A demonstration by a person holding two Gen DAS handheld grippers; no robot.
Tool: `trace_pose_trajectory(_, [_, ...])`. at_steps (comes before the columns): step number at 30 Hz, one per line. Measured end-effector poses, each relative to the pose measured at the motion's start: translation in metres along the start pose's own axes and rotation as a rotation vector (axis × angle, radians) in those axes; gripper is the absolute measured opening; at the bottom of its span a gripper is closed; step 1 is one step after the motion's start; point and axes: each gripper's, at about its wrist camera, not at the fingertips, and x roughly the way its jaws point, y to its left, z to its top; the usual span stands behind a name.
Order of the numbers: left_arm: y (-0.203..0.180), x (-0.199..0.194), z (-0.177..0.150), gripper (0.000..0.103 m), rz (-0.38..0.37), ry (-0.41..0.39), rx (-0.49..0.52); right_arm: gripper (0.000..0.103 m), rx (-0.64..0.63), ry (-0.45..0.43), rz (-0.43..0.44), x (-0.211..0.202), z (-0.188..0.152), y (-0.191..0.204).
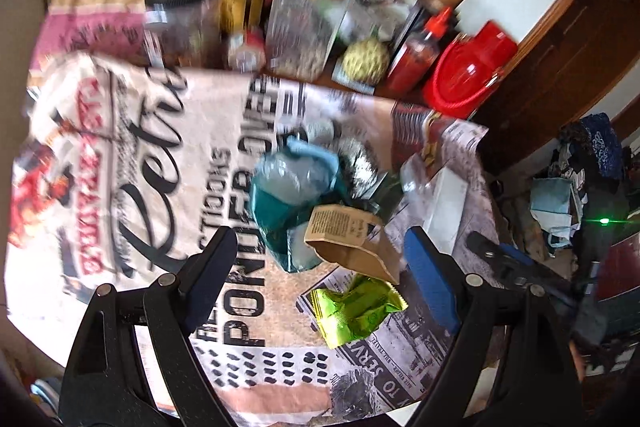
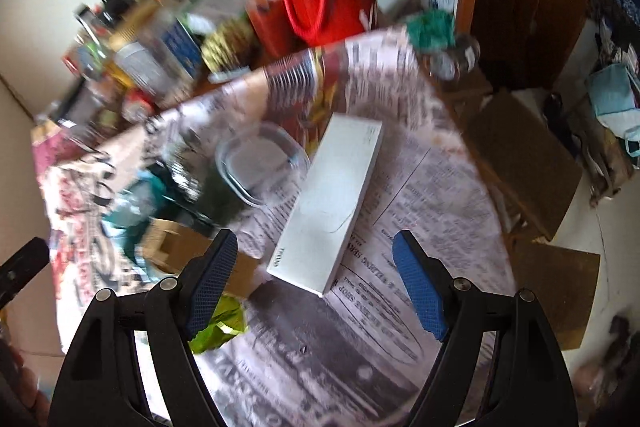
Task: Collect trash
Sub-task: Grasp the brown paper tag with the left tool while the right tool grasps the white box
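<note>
1. The left gripper (image 1: 324, 267) hovers over the newspaper-covered table (image 1: 240, 311) with its jaws spread wide and nothing between them.
2. Between and just ahead of its fingers lies a brown cardboard box (image 1: 354, 243), tilted, its open end toward the gripper's right finger.
3. A crumpled green wrapper (image 1: 354, 309) lies just beside the box, nearer the camera.
4. A teal bag (image 1: 294, 195) (crumpled, with clear plastic in its mouth) sits touching the box's far side.
5. The right gripper (image 2: 316, 281) is likewise spread apart and holds nothing.
6. A long white box (image 2: 332, 203) lies flat ahead of it, its long axis running from near the fingers away and slightly rightward.
7. A clear plastic container (image 2: 262, 163) sits just beside the white box's left edge.
</note>
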Motion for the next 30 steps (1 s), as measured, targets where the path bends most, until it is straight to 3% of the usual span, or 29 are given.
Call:
trace_pose_trajectory(4, [0.012, 0.032, -0.002, 0.085, -0.045, 0.077, -0.056, 0.077, -0.028, 0.043, -0.032, 0.027, 0.0, 0.009])
trace_pose_trajectory(10, [0.01, 0.064, -0.009, 0.085, -0.084, 0.138, -0.085, 0.077, -0.064, 0.029, -0.078, 0.039, -0.006, 0.01])
trace_pose_trajectory(19, [-0.003, 0.086, -0.012, 0.085, -0.142, 0.176, -0.129, 0.076, -0.079, 0.047, -0.155, 0.034, -0.017, -0.031])
trace_pose_trajectory(23, [-0.012, 0.092, -0.015, 0.085, -0.162, 0.192, -0.111, 0.075, -0.066, 0.047, -0.146, 0.027, -0.02, -0.052])
trace_pose_trajectory(30, [-0.005, 0.115, -0.013, 0.085, -0.177, 0.226, -0.177, 0.068, -0.097, 0.024, -0.107, 0.025, -0.014, -0.056])
